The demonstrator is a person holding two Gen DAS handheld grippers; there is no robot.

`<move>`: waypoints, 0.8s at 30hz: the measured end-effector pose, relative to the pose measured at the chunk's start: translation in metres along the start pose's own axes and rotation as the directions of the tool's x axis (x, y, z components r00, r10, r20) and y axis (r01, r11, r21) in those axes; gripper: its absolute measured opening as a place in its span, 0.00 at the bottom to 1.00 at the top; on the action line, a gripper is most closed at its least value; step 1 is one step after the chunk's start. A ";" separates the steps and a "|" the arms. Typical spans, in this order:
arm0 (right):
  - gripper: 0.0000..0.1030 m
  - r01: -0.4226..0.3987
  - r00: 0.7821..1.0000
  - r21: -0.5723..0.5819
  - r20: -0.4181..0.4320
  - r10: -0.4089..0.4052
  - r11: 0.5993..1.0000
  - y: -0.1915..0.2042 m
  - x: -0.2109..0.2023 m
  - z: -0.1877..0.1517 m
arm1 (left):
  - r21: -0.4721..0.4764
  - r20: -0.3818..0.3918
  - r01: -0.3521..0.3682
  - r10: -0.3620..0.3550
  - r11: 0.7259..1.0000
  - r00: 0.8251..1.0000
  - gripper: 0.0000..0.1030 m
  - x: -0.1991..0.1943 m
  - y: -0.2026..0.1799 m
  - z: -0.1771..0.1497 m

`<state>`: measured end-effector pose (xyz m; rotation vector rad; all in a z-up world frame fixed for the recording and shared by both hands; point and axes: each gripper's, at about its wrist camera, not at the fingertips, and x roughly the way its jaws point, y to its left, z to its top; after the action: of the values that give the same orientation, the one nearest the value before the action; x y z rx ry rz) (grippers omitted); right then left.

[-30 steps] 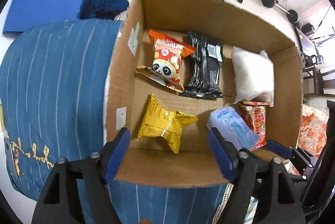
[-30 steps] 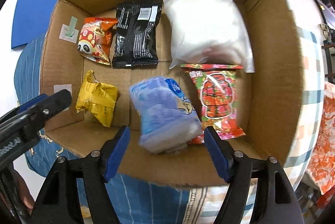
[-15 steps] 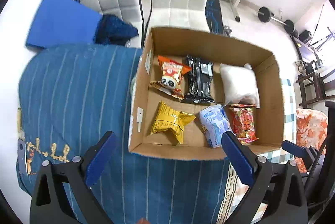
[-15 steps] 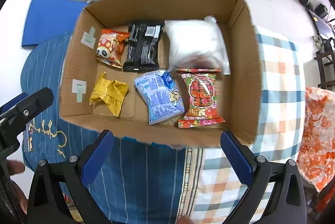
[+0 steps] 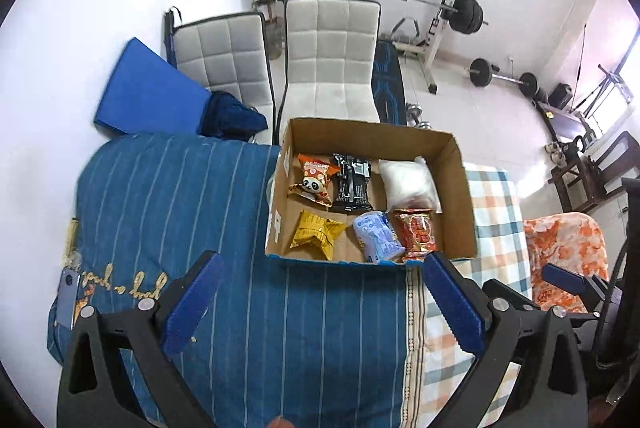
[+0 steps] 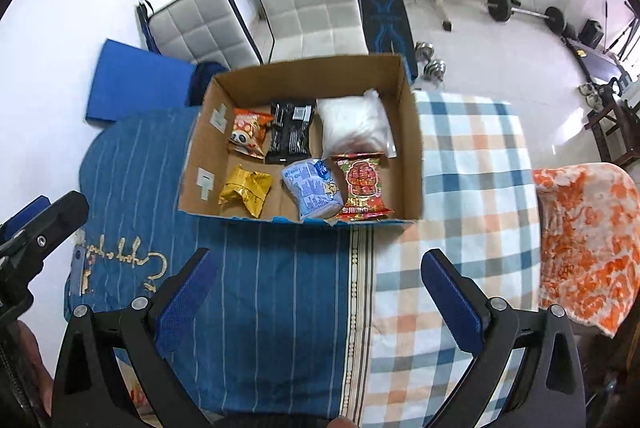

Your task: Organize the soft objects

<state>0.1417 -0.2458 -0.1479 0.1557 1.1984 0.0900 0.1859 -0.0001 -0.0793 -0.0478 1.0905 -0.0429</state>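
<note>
An open cardboard box [image 5: 460,188] [image 6: 412,132] sits on a bed and holds several soft packs: an orange panda snack bag [image 5: 315,180] [image 6: 248,132], a black pack [image 5: 352,182] [image 6: 290,132], a white bag [image 5: 408,182] [image 6: 354,124], a yellow bag [image 5: 316,232] [image 6: 244,190], a light blue tissue pack [image 5: 378,236] [image 6: 312,190] and a red pack [image 5: 418,234] [image 6: 362,184]. My left gripper [image 5: 320,302] and right gripper [image 6: 316,298] are both open and empty, held high above the bed in front of the box.
The bed has a blue striped cover [image 5: 168,196] on the left and a checked cover [image 6: 472,164] on the right. An orange floral cloth [image 6: 584,236] lies at the right. White chairs [image 5: 332,60], a blue mat [image 5: 148,92] and gym weights [image 5: 468,14] stand behind.
Both grippers have pulled up and back from the box, which now looks much smaller. The light blue pack, between the right fingers a second ago, now lies in the box.
</note>
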 end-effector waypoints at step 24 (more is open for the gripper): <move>1.00 -0.028 0.981 -0.002 0.192 0.028 1.000 0.012 -0.192 -0.089 | 0.019 0.088 0.027 -0.028 0.999 0.996 1.00 -0.135 -0.007 -0.052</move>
<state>-0.0108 -0.2564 -0.0010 0.1781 1.0036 0.0972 0.0773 -0.0004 0.0164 -0.0482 1.0015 -0.0749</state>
